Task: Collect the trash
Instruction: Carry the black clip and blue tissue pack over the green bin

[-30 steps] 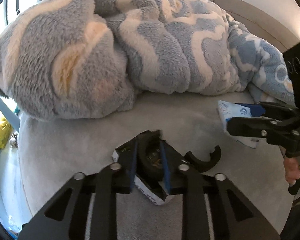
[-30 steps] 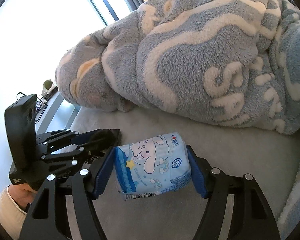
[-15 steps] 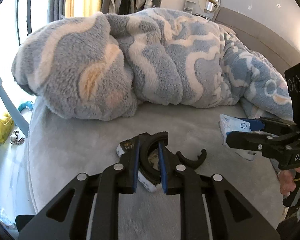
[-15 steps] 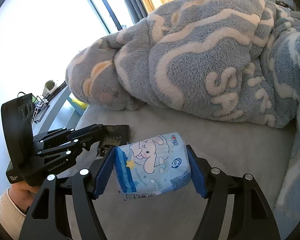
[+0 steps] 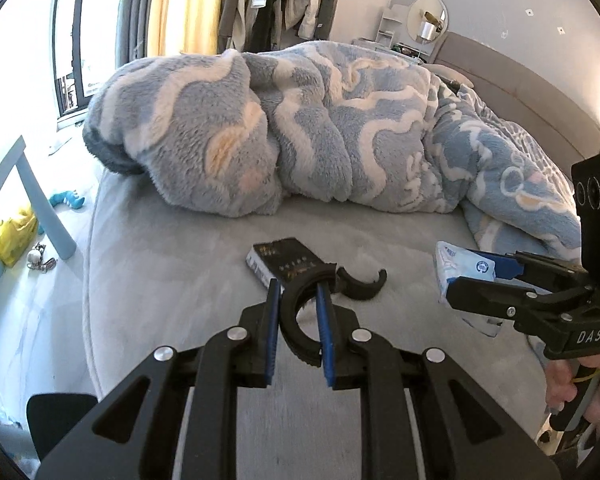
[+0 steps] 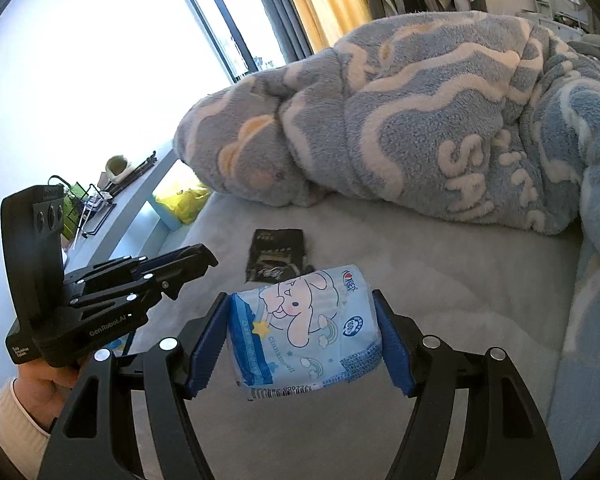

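Both tongs are loaded: the left gripper (image 5: pixel 297 312) is clamped on a black ring piece (image 5: pixel 296 322), now lifted clear of the dark wrapper (image 5: pixel 288 265) it lay on a second ago, and the right gripper (image 6: pixel 305 340) is closed on a tissue pack (image 6: pixel 304 336). Wrapper and curved scrap (image 5: pixel 360 285) are left on the bed (image 5: pixel 180 248), so another pass is probably needed.

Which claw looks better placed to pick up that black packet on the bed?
Probably neither yet: both are full. The left claw grips a black C-shaped clip, the right claw a tissue pack. The left sits nearer the black packet.
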`<action>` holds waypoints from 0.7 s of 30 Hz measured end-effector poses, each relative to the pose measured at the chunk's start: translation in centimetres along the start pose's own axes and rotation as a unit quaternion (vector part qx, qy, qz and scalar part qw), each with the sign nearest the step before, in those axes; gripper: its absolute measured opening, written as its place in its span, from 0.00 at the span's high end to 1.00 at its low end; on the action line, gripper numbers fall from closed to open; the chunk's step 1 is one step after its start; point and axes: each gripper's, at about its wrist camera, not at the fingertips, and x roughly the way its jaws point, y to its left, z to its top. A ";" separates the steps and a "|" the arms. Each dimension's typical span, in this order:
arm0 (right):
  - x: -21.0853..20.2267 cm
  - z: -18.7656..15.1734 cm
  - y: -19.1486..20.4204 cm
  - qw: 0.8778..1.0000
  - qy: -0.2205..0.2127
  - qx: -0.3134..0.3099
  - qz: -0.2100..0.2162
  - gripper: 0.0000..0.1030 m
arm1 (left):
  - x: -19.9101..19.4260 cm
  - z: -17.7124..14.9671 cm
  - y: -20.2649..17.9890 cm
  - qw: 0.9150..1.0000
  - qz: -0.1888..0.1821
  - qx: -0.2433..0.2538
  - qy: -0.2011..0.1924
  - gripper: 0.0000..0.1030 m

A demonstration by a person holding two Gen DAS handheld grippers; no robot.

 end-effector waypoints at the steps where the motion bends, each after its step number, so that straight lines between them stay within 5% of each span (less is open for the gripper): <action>1: -0.2 -0.2 0.2 1.000 -0.002 -0.001 0.000 0.32 | -0.4 -0.2 0.0 1.000 0.000 -0.001 -0.001 0.81; 21: -1.6 -4.4 7.7 1.000 -0.017 -0.021 0.009 0.32 | -7.0 -5.7 1.9 1.000 0.026 -0.012 0.001 0.81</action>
